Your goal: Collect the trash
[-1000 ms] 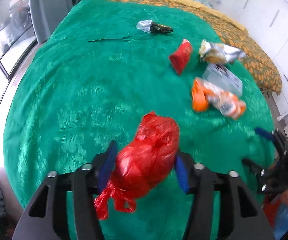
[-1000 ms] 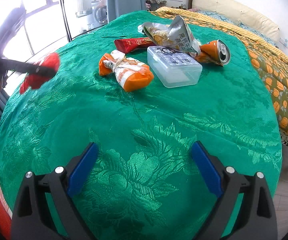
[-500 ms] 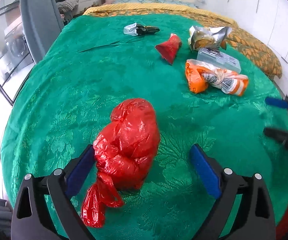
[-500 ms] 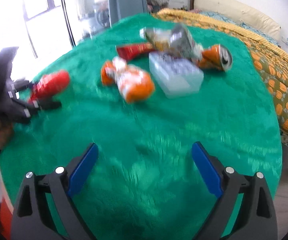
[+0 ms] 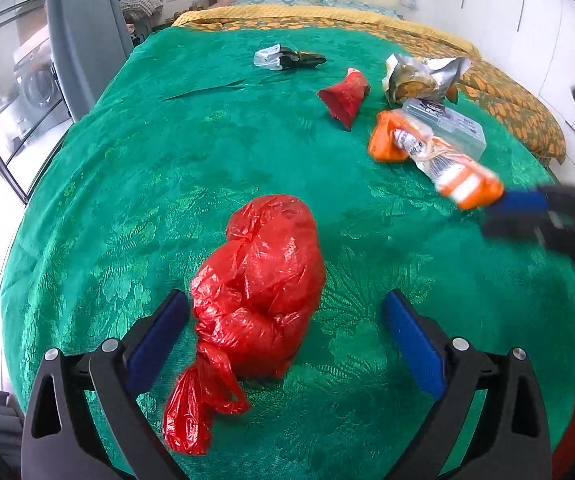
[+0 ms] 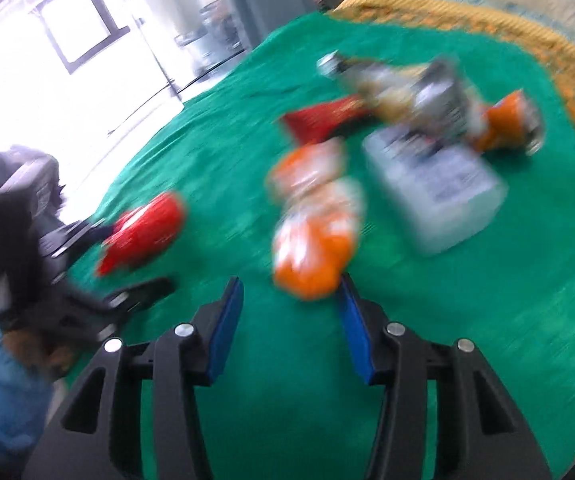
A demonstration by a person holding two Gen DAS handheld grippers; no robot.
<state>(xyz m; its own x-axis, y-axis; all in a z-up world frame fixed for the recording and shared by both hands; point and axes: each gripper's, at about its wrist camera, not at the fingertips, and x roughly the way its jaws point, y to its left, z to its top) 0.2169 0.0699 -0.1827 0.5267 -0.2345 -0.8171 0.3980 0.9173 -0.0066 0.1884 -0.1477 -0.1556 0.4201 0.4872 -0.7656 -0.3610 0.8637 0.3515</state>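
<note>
L: my left gripper (image 5: 285, 336) jaws wide, red bag (image 5: 259, 280) loose on table (image 5: 127, 184) between them | R: right gripper (image 6: 289, 312) jaws closing, empty, nearing orange packet (image 6: 313, 236), likely next.

left claw (image 5: 285, 322) wide apart | right claw (image 6: 290, 304) closing, nothing gripped

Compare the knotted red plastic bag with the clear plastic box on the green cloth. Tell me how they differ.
The red plastic bag is opaque, soft and crinkled; the clear plastic box is see-through, rigid and straight-edged.
The bag is a lumpy bundle knotted at one end; the box is a flat rectangle with a printed label on its lid.
The bag lies alone between the open jaws of the left gripper; the box sits far off among other trash.
Both rest on the green cloth.
</note>
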